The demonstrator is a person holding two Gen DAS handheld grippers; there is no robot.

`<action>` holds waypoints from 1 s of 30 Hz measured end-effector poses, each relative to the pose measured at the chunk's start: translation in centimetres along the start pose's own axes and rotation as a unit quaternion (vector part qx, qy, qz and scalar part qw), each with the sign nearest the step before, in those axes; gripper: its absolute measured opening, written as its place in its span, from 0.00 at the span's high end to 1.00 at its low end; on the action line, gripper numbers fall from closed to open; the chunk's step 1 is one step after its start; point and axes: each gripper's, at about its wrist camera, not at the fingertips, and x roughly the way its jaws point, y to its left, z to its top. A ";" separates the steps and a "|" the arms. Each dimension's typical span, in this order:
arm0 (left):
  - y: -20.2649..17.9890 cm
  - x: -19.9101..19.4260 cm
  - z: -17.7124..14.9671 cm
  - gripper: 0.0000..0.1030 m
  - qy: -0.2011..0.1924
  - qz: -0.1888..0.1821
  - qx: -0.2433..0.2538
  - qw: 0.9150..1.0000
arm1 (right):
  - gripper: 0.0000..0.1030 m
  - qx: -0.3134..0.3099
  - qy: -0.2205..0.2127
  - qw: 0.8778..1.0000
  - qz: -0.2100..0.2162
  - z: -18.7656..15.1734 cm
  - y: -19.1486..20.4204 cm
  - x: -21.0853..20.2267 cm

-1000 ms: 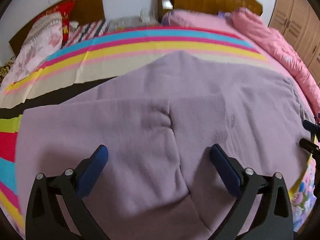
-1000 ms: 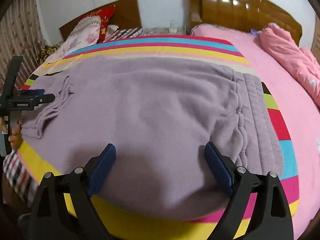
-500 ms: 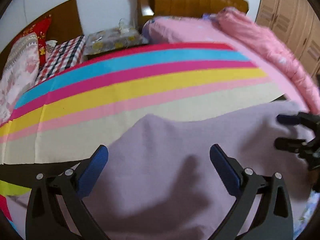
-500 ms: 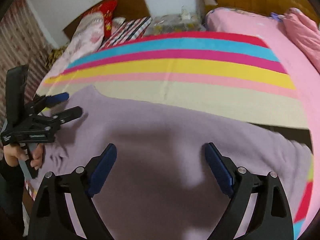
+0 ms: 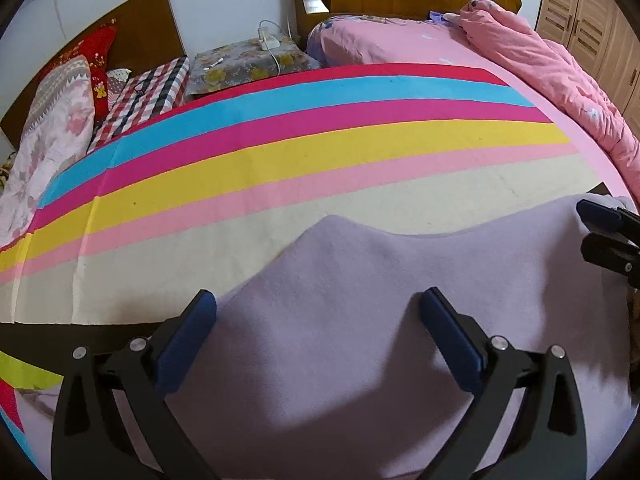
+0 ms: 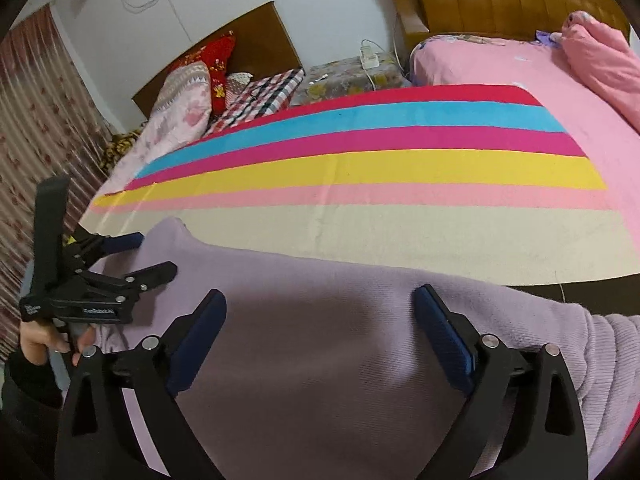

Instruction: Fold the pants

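The lilac knit pants (image 5: 360, 280) lie flat on the rainbow-striped blanket (image 5: 280, 160) at its near side; they also show in the right wrist view (image 6: 340, 320), ribbed waistband (image 6: 608, 344) at the right. My left gripper (image 5: 316, 312) is open and empty, low over the pants' far edge. It also shows in the right wrist view (image 6: 152, 256), over the pants' left end. My right gripper (image 6: 320, 312) is open and empty above the pants' middle. It also shows in the left wrist view (image 5: 600, 232) at the pants' right end.
The striped blanket (image 6: 360, 160) covers the bed beyond the pants. A pink quilt (image 5: 540, 60) is bunched at the far right. Pillows (image 5: 60, 112) and a checked cloth (image 5: 148, 88) lie at the far left. A covered nightstand (image 5: 252, 60) stands between two wooden headboards.
Both grippers have tilted up and moved toward the pants' far edge. More striped blanket is in view and less of the pants. Both stay open and empty.
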 end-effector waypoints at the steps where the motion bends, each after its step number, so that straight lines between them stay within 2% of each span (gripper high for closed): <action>1: -0.2 0.1 0.2 0.01 -0.001 0.003 0.001 1.000 | 0.11 -0.001 0.001 1.000 -0.002 0.0 0.1 0.0; 8: -1.0 -0.6 0.1 0.01 -0.017 0.033 0.020 0.999 | 0.10 -0.020 0.012 0.999 -0.029 -0.1 1.4 0.5; 11: -2.0 -3.2 -0.8 0.02 -0.042 0.063 0.032 0.997 | 0.10 -0.004 0.036 0.998 -0.045 -0.2 1.8 -0.1; 13: -2.8 -6.8 -2.5 0.02 -0.066 0.039 0.027 0.997 | 0.09 0.007 0.042 0.998 -0.039 -1.1 2.9 -2.1; 14: -3.4 -8.0 -3.3 0.02 -0.075 0.034 0.026 0.996 | 0.09 -0.018 0.032 0.999 -0.040 -2.2 4.2 -3.7; 16: -4.7 -10.2 -6.1 0.02 -0.087 0.030 0.025 0.995 | 0.05 -0.075 0.013 0.995 -0.071 -4.8 6.2 -6.1; 21: -7.8 -9.9 -13.4 0.02 -0.045 0.016 0.046 0.998 | 0.05 -0.109 0.040 0.985 -0.130 -11.9 6.5 -6.8; 22: -8.3 -9.7 -14.3 0.01 -0.049 0.022 0.053 0.997 | 0.05 -0.112 0.017 0.985 -0.129 -12.8 6.5 -7.5; 23: -8.7 -10.1 -15.2 0.01 -0.072 0.030 0.056 0.995 | 0.05 -0.112 0.010 0.986 -0.126 -13.6 6.5 -8.3; 25: -8.6 -10.5 -15.8 0.01 -0.067 0.027 0.054 0.996 | 0.05 -0.096 0.004 0.989 -0.112 -14.4 5.9 -10.4; 27: -8.1 -10.5 -15.8 0.01 -0.054 0.012 0.041 0.998 | 0.05 -0.039 -0.030 0.998 -0.050 -15.1 3.9 -14.1; 30: -7.4 -10.2 -16.3 0.01 -0.056 -0.005 0.030 0.998 | 0.05 0.075 -0.095 0.993 0.001 -16.9 -0.8 -19.6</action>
